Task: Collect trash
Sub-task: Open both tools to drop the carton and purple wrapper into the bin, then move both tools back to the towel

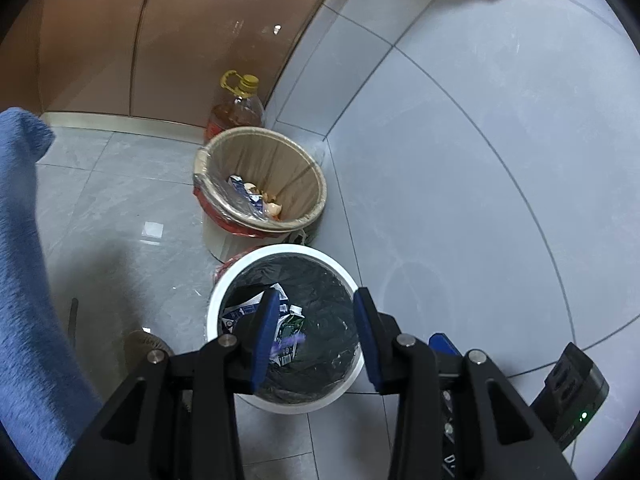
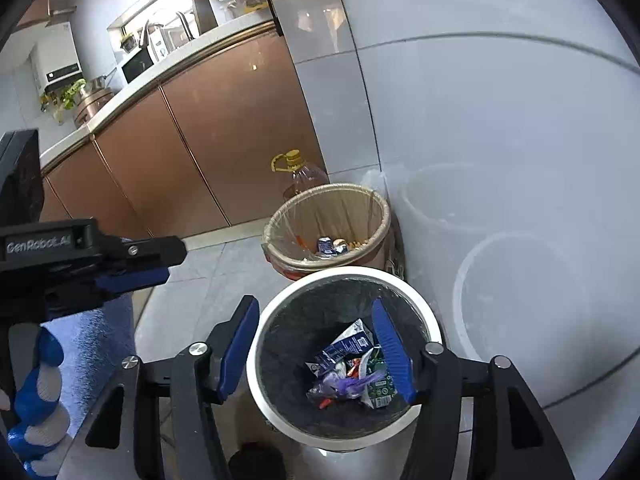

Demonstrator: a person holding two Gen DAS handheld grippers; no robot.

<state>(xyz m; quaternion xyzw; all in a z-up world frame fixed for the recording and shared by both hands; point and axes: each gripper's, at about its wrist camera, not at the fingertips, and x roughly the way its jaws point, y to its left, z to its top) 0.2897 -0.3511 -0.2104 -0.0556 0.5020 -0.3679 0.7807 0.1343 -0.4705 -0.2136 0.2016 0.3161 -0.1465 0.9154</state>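
Wall [image 1: 480, 140]: pale tile, at right, meeting grey floor [image 1: 120, 200] tile. Cabinets [image 2: 192, 152]: copper doors beneath a cluttered desk [image 2: 168, 60]. Tan bin [image 1: 264, 184]: clear liner, in the corner, scraps and a carton at its bottom. White bin [image 2: 344, 356]: black liner, just in front of the tan bin. Oil bottle [image 1: 236, 108]: yellow cap, behind the tan bin. Left gripper [image 1: 316, 332]: over the white bin, jaws apart, nothing between the pads. Right gripper [image 2: 316, 352]: likewise over it, jaws apart and empty. Trash [image 2: 352, 372]: cartons, a purple wrapper, small orange bits, lying loose at the bottom of the white bin; judged already dropped in. Risks: with 2 bins touching or nearly so, a later piece released off-centre could land in the wrong 1 or on the floor; a low jaw could snag the black liner and drag it off the rim; the 2 grippers, crowded over 1 opening, could knock together.
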